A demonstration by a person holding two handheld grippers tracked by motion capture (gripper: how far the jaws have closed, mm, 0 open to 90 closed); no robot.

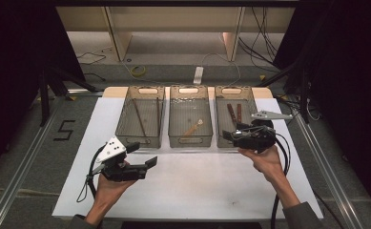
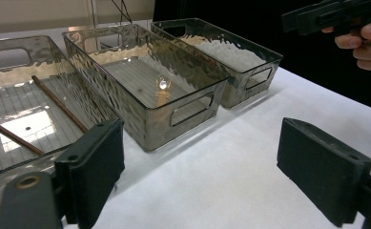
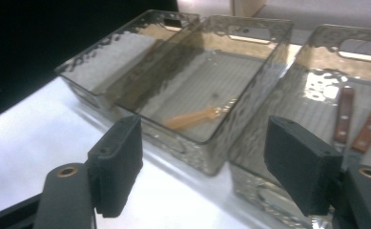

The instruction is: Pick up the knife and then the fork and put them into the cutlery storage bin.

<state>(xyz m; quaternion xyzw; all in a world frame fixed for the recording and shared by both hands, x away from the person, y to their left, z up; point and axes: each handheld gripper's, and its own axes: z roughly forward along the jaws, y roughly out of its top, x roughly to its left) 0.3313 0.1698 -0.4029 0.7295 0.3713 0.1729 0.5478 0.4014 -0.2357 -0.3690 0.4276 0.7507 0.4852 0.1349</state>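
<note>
Three dimpled clear bins; two wooden-handled knives (image 1: 234, 113) just beyond my right tongs (image 1: 231, 135), both tongs (image 1: 142, 155) open, empty.

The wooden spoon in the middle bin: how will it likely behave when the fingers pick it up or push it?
The wooden spoon looks thin and small, so it is probably light and stiff. It lies flat and diagonal on the floor of the middle bin, so it would likely slide, not roll. The bin's tall walls may crowd the open right gripper.
</note>
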